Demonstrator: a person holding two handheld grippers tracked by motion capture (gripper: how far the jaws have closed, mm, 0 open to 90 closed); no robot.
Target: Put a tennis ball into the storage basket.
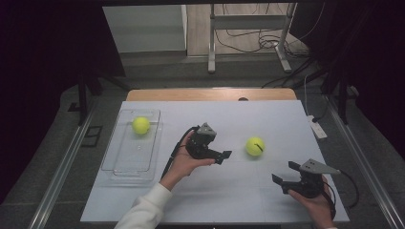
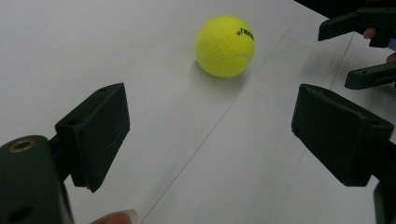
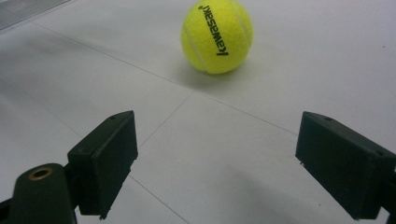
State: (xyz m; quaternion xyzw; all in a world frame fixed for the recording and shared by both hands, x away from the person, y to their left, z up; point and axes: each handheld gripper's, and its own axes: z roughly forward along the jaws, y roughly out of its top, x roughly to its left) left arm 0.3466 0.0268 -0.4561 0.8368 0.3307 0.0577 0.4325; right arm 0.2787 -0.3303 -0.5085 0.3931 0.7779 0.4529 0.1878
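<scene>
Left gripper: jaws spread wide, empty, aimed at the loose tennis ball from close by on its left. Right gripper: likewise released, nothing between the jaws, near the front right of the tabletop, also facing this ball.

Ball position: bare tabletop, mid-right, between the two grippers, touching neither. A second tennis ball sits in the far end of the clear tray at left.

Judgement: step in hand looks like a pickup of the loose ball, probably for the tray. To do it well, centre the jaws on the ball's widest girth and close gently; an off-centre pinch would squirt it away.

Orientation: a sphere, so no long axis and no true heading. The printed logo faces the right gripper.
</scene>
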